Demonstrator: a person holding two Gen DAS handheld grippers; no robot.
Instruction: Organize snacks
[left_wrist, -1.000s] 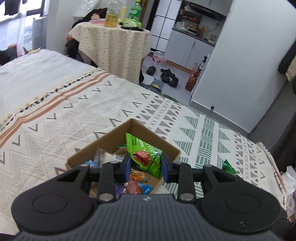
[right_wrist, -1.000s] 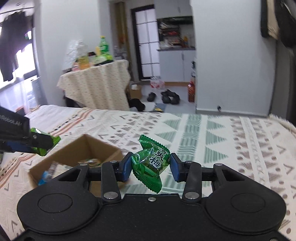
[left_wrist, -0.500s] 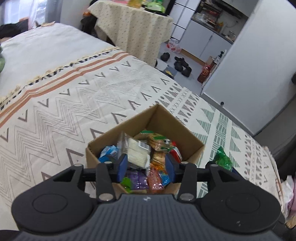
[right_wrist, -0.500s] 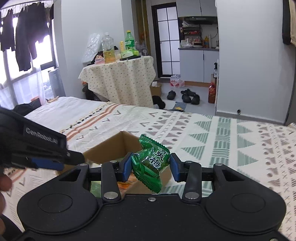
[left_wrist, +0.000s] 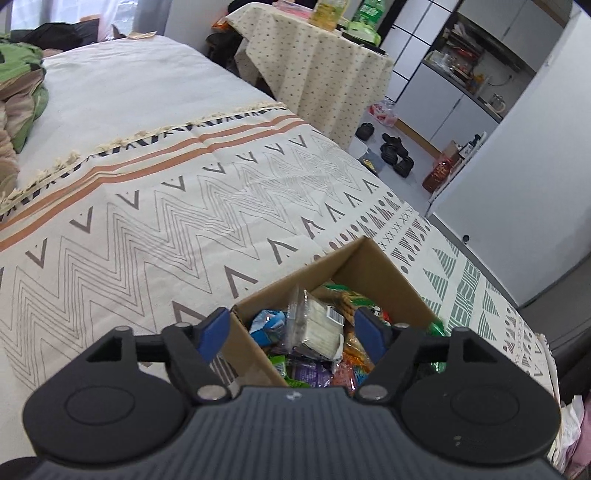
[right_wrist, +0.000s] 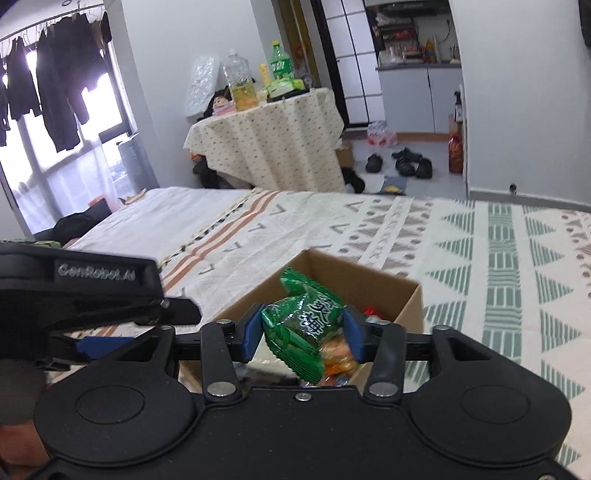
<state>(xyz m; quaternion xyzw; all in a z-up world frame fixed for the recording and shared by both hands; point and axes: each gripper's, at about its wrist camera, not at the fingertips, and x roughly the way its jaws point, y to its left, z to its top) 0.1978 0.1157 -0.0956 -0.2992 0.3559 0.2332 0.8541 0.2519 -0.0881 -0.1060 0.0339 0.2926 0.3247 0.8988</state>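
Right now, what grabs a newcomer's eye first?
The green snack packet between the right tool's blue pads, whose jaws have just been opening, hanging over the open cardboard box on the patterned bedspread. Then the box's jumble of bright wrappers, seen past the empty, wide-open left tool.

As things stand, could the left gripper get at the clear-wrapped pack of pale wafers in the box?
Probably yes: the left gripper, jaws just opened and empty, hangs over the open cardboard box, and the wafer pack lies on top, uncovered.
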